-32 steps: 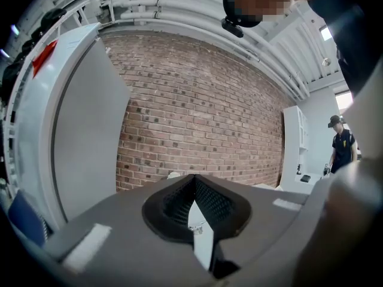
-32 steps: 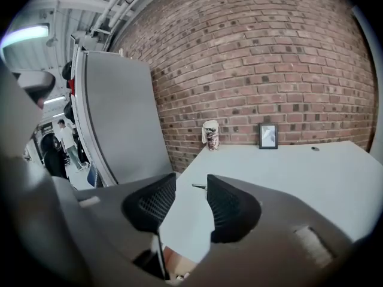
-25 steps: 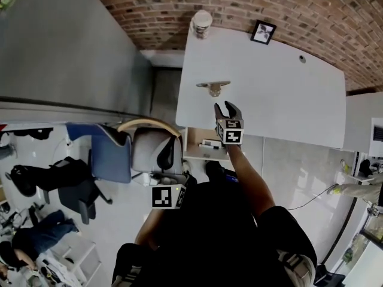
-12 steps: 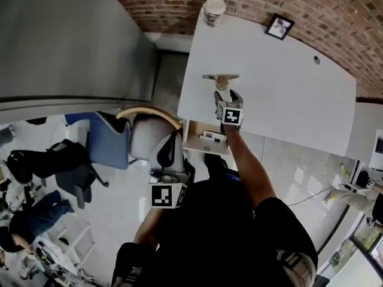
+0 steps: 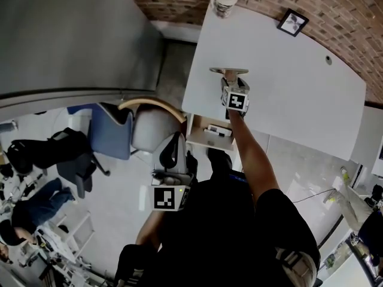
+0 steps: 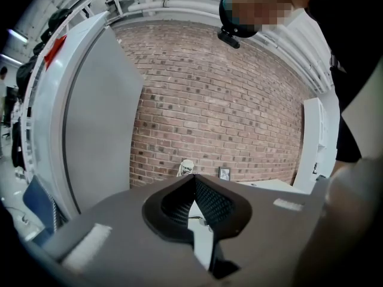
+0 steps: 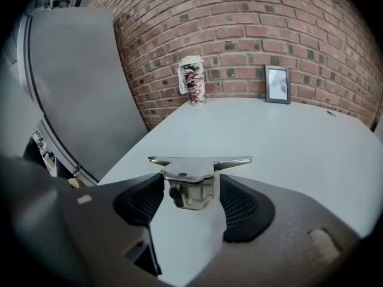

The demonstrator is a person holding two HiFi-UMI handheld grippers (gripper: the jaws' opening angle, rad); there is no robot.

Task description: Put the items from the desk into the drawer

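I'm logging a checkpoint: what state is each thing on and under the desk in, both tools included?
right tool: open, jaws have just been opening, metal piece between them, not gripped
left tool: shut, empty
metal piece: resting on the desk
drawer: open, white item inside
cup: upright
picture frame: standing upright

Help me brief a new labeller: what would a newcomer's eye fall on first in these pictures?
First, the shiny metal piece on the white desk. It stands between the jaws of the right gripper, which have just been opening and do not press on it. Next come the paper cup and the small photo frame at the desk's far edge, against the red brick wall.
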